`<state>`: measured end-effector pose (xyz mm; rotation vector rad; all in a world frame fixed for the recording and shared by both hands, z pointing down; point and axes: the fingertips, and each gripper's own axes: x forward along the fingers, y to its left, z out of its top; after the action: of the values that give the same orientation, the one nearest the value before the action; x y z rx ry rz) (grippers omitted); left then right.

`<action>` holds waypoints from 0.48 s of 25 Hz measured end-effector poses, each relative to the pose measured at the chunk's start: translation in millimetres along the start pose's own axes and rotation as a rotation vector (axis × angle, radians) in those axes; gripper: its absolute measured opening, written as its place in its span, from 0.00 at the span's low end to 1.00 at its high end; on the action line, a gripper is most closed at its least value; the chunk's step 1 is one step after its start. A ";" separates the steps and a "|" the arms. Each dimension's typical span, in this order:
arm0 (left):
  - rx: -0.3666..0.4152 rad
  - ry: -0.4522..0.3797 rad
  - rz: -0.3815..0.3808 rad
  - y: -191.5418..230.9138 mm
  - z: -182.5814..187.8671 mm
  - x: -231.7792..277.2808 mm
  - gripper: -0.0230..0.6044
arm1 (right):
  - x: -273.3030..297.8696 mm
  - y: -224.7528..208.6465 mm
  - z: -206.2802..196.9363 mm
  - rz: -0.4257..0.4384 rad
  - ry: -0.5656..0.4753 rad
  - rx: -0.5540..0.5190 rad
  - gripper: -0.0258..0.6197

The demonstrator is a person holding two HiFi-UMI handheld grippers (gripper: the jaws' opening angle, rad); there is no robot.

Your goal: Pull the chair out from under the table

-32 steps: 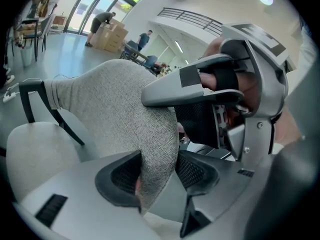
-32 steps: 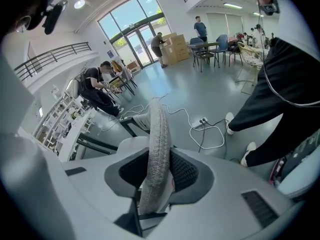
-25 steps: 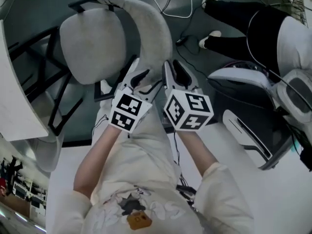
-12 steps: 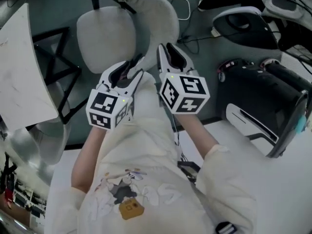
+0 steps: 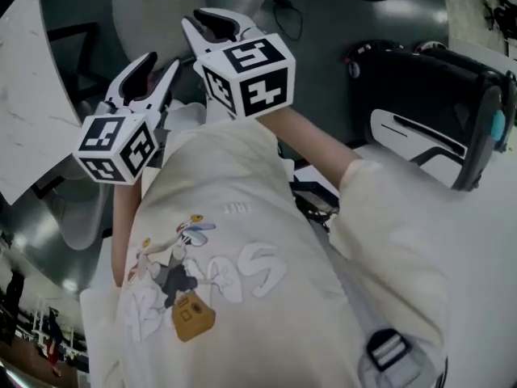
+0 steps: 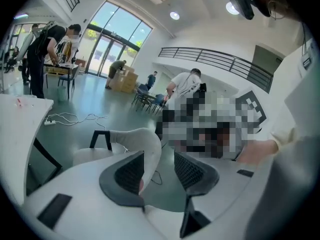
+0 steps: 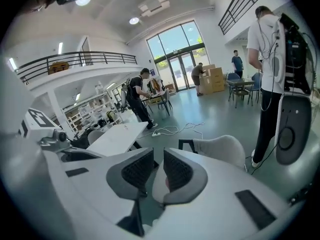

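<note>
The light grey chair (image 5: 152, 13) stands on the dark floor at the top of the head view, right of the white table (image 5: 24, 95). Both grippers are raised in front of my chest, apart from the chair. My left gripper (image 5: 153, 67) is open with nothing between its pads; in its own view the left gripper (image 6: 160, 159) shows the chair's curved backrest (image 6: 142, 139) beyond the gap. My right gripper (image 5: 212, 16) is closing, a narrow gap still left and nothing in it. The right gripper (image 7: 157, 156) points over the chair (image 7: 222, 149) and the table (image 7: 117, 136).
A black-and-white piece of equipment (image 5: 436, 111) stands on the floor at the right. Another grey chair (image 5: 77, 217) sits beside the table at the lower left. Cables (image 7: 172, 129) lie on the floor. A person in a white shirt (image 7: 267, 59) stands nearby, others further off.
Both grippers have let go of the chair's backrest and lifted up toward my chest. The right jaws have narrowed. The chair now sits further up in the head view.
</note>
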<state>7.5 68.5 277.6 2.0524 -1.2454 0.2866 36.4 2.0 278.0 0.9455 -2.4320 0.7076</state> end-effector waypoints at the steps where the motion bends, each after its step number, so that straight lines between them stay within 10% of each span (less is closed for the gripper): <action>1: -0.004 -0.003 0.001 -1.3 -2.6 -10.0 0.34 | -4.3 11.2 -4.3 0.007 0.002 0.002 0.14; 12: 0.022 -0.084 0.003 -16.0 -16.7 -88.2 0.34 | -35.7 98.0 -24.8 0.030 -0.047 -0.037 0.09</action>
<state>-21.4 144.8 236.8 2.1001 -1.3013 0.2176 -4.1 96.7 248.0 0.9236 -2.4959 0.6559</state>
